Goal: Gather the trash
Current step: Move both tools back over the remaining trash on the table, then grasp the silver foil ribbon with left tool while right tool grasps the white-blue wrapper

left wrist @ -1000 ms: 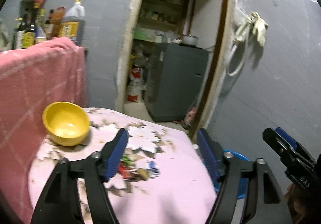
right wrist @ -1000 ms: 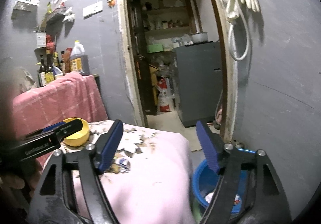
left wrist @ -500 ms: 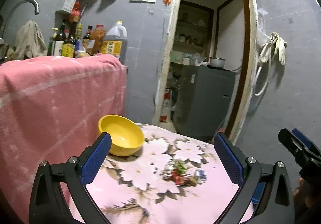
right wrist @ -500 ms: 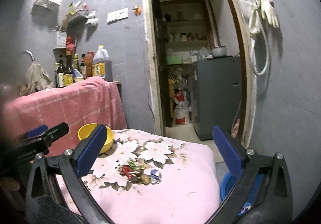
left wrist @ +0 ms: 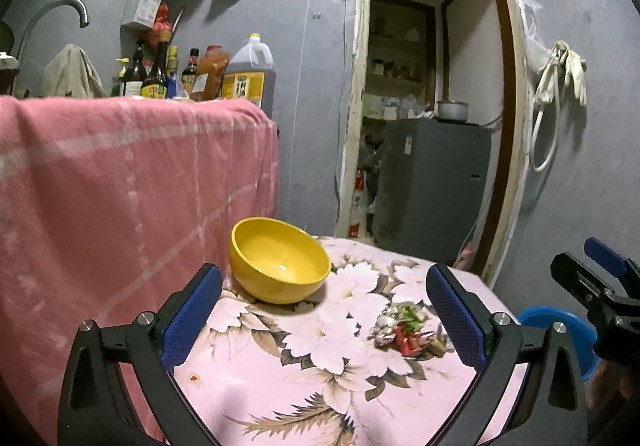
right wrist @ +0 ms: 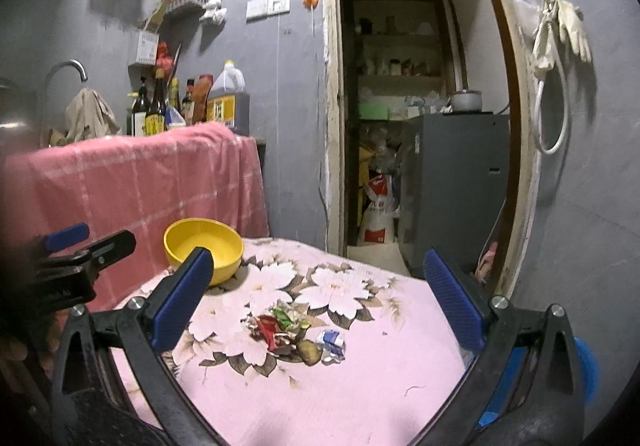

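A small heap of crumpled wrappers, red, green, silver and blue-white, lies on the pink floral tablecloth; it also shows in the left wrist view. A yellow bowl stands empty at the table's far left, and shows in the right wrist view. A blue bin sits on the floor to the right of the table. My left gripper is open and empty above the table. My right gripper is open and empty, the wrappers below the gap between its fingers.
A pink checked cloth covers a higher counter left of the table, with bottles and an oil jug behind it. An open doorway leads to a grey cabinet. Gloves and a hose hang on the right wall.
Both grippers have opened wider and pulled back and up. The view now takes in more of the table, the bowl and the counter; the wrappers have not moved.
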Action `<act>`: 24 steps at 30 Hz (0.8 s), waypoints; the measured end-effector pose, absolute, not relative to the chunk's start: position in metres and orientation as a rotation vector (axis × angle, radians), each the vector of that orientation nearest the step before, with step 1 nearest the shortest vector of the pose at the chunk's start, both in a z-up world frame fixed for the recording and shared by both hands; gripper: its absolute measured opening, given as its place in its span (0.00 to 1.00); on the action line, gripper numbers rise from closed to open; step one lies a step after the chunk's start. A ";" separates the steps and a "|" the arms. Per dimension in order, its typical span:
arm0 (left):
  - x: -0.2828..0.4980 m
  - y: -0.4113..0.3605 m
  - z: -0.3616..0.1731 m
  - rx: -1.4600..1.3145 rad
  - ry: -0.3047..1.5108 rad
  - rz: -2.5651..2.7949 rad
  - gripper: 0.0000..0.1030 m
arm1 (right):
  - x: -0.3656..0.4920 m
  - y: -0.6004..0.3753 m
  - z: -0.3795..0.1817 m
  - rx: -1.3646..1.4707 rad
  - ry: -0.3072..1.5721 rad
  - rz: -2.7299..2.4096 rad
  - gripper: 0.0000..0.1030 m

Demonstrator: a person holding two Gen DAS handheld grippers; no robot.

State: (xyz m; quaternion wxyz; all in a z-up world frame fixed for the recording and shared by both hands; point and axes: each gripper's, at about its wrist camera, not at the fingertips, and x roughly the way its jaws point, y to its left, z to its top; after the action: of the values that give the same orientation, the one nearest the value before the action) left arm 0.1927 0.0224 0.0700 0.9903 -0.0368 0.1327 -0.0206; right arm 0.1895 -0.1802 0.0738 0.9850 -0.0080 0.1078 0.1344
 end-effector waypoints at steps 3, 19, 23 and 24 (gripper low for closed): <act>0.202 0.022 0.061 -0.064 0.288 -0.041 0.97 | 0.199 -0.180 0.064 -0.023 0.242 0.273 0.92; 0.284 -0.009 0.009 0.043 0.599 -0.114 0.97 | 0.270 -0.193 0.016 -0.029 0.520 0.271 0.85; 0.300 -0.017 -0.002 0.073 0.669 -0.150 0.92 | 0.287 -0.192 0.002 -0.031 0.611 0.289 0.74; 0.305 -0.019 -0.006 0.082 0.690 -0.163 0.89 | 0.292 -0.191 -0.002 -0.035 0.635 0.295 0.73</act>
State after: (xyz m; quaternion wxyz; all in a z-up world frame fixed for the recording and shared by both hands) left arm 0.3049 -0.0189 -0.0057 0.9371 0.0402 0.3375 -0.0796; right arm 0.2916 -0.1905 -0.0021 0.9392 -0.0173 0.3109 0.1445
